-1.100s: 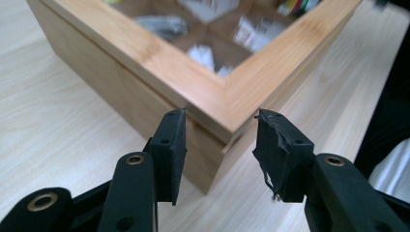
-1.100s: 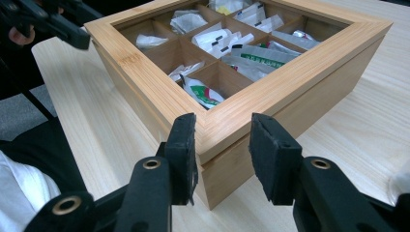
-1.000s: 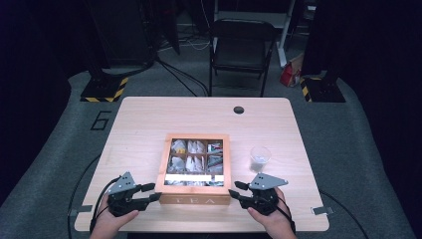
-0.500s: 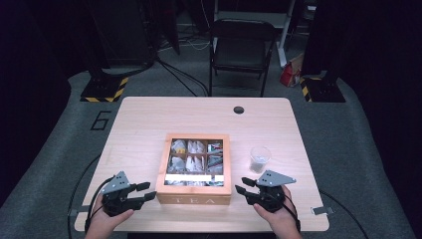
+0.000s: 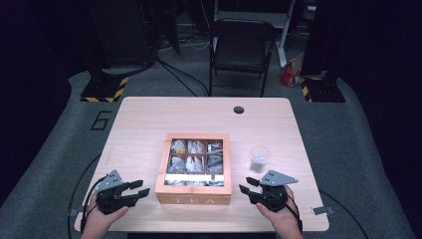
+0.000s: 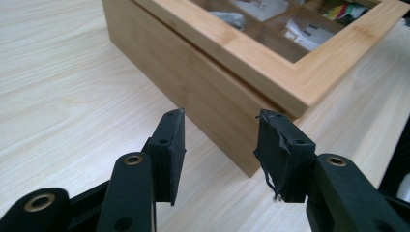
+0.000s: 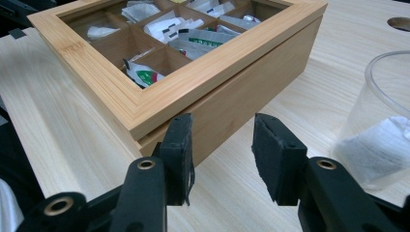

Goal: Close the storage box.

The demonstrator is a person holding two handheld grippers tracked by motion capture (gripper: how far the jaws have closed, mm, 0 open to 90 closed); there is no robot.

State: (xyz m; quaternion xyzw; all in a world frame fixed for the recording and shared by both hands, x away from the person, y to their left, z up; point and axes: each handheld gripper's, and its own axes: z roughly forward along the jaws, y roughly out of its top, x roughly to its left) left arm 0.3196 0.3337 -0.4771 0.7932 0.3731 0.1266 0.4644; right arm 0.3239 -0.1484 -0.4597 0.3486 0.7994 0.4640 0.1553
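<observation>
A wooden tea box [image 5: 193,199] with a windowed lid and "TEA" on its front stands shut at the table's near middle, with tea bags showing in its compartments. My left gripper [image 5: 142,188] rests on the table to the left of the box, pointing at its front left corner [image 6: 251,164]. It is open [image 6: 220,118] with nothing between the jaws. My right gripper [image 5: 245,188] sits to the right of the box, aimed at its front right corner [image 7: 145,140]. It is open too [image 7: 220,121] and apart from the box.
A clear plastic cup [image 5: 260,158] with something white inside stands right of the box, close beside my right gripper's line [image 7: 382,121]. A round cable hole [image 5: 239,109] lies at the table's far side. A black chair [image 5: 241,47] stands beyond the table.
My left gripper has drawn back a little to the left, away from the box. The right gripper has hardly shifted. The box and cup have not moved.
</observation>
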